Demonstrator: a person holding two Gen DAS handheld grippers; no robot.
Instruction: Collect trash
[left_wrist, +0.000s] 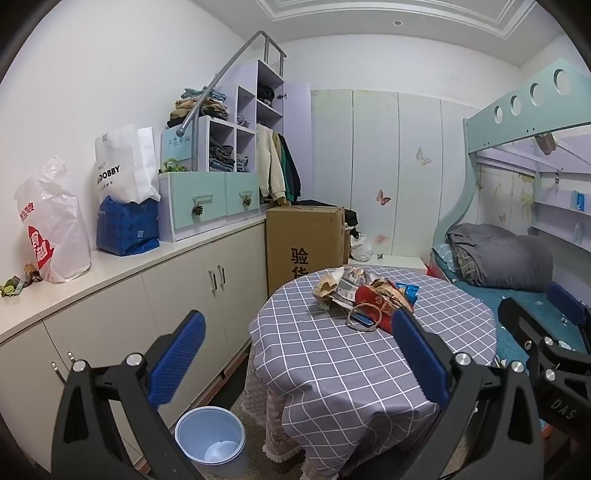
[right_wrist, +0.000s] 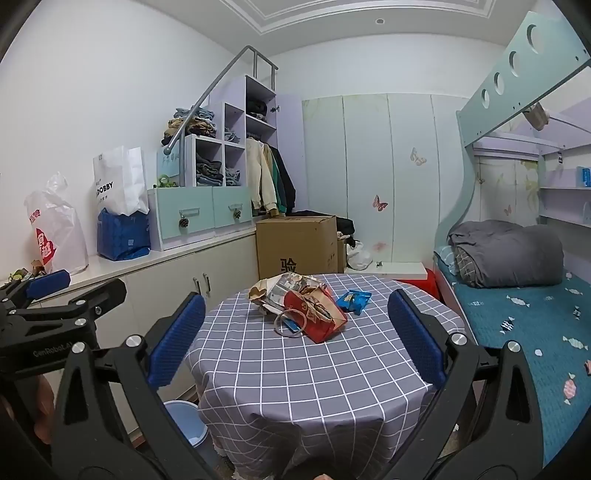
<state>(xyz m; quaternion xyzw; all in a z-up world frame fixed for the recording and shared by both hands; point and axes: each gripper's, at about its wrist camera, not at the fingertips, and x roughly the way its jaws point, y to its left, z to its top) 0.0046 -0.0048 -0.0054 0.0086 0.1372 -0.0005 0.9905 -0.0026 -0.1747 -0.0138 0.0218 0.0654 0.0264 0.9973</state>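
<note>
Both tools, left (left_wrist: 297, 349) and right (right_wrist: 295, 332), are held wide and empty short of the trash (right_wrist: 301, 304) heaped at table (right_wrist: 295, 387) centre; wrappers could be scattered by a careless grab, the bin (left_wrist: 210, 437) at 7 o'clock missed.

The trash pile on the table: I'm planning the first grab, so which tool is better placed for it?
Probably the right tool: open and empty, with the trash pile centred between its fingers. The left tool, also open, sits off toward the blue bin.
</note>
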